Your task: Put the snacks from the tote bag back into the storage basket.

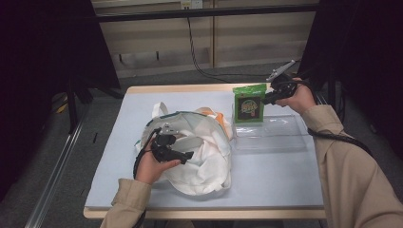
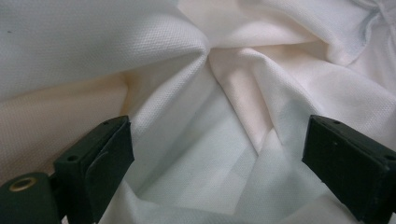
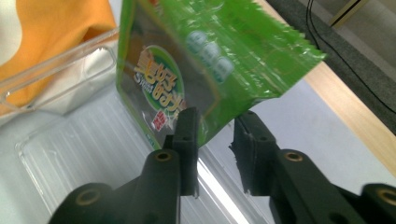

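— Where's the snack pouch (image 1: 249, 103) now?

— Standing upright at the far left corner of the clear tray (image 1: 285, 137), just right of the white bag (image 1: 204, 156). My right gripper (image 3: 215, 135) straddles its edge, jaws narrowed but, I'd judge, not yet pinching.

— And your left?

— My left gripper (image 2: 215, 163) is wide open over the bag's cloth, gripping nothing. I'd clamp the pouch squarely before lifting, so it won't swing.

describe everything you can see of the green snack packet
The green snack packet is a glossy plastic pouch with a dark front panel, a round yellow-and-red logo and a zigzag-cut top edge. It stands upright at the left end of the clear plastic tray, beside the white cloth bag. The right tongs straddle its side edge, one pad against its front; a firm pinch cannot be confirmed.
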Available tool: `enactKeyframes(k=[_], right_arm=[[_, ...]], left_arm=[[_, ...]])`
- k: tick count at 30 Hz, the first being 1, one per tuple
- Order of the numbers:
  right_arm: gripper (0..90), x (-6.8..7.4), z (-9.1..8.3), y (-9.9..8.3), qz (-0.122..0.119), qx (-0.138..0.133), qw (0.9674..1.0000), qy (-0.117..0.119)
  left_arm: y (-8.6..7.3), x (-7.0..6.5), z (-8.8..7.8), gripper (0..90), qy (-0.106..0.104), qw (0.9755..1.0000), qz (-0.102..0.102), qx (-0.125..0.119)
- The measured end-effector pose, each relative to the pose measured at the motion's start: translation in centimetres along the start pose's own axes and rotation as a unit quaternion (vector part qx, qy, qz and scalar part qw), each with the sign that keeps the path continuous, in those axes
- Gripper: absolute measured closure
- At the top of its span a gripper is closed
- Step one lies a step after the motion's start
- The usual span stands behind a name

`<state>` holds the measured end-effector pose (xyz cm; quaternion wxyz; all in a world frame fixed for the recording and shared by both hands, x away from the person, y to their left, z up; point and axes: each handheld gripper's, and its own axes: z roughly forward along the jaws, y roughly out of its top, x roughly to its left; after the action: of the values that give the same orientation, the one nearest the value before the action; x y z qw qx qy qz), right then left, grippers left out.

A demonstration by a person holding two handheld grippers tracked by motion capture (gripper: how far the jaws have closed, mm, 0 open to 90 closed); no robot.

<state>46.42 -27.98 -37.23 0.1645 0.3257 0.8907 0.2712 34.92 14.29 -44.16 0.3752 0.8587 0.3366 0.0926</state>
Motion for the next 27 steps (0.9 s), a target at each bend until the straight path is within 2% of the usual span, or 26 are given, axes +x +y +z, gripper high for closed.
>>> enactKeyframes(k=[1,6,9,16,17,22,23,26,27], right_arm=[[69.6,0.0,0.0,-0.1,-0.007,-0.001,1.0,-0.001],[54.3,0.0,-0.8,-1.0,0.016,-0.002,0.9999,-0.006],[44.4,0.2,-1.4,-1.4,0.026,-0.003,0.9997,0.001],[37.0,0.8,-2.0,-1.3,0.033,-0.006,0.9994,0.003],[36.5,1.0,-2.0,-1.4,0.037,-0.01,0.9992,0.009],[34.5,1.8,-2.5,-1.7,0.034,-0.018,0.9992,0.012],[33.9,2.1,-2.7,-1.8,0.034,-0.023,0.9991,0.015],[33.6,2.6,-3.2,-1.9,0.029,-0.019,0.9992,0.019],[33.6,2.7,-3.3,-1.9,0.027,-0.023,0.9992,0.019]], left_arm=[[0.0,0.0,0.0,8.4,0.0,1.0,0.001,0.0],[0.0,-0.1,-0.2,8.4,0.0,1.0,0.002,0.002],[0.1,-0.2,-0.2,8.4,0.001,1.0,0.003,0.001],[0.4,-0.1,-0.5,8.3,0.001,1.0,0.003,-0.003],[0.4,-0.1,-0.4,8.3,-0.001,0.9999,0.002,-0.01],[0.4,-0.3,-0.5,8.2,-0.001,0.9999,0.003,-0.012],[0.4,-0.3,-0.6,8.2,-0.001,1.0,0.005,-0.006],[0.5,-0.5,-0.7,8.1,0.002,0.9999,0.002,-0.011],[0.6,-0.5,-0.7,8.1,0.001,0.9999,0.007,-0.009]])
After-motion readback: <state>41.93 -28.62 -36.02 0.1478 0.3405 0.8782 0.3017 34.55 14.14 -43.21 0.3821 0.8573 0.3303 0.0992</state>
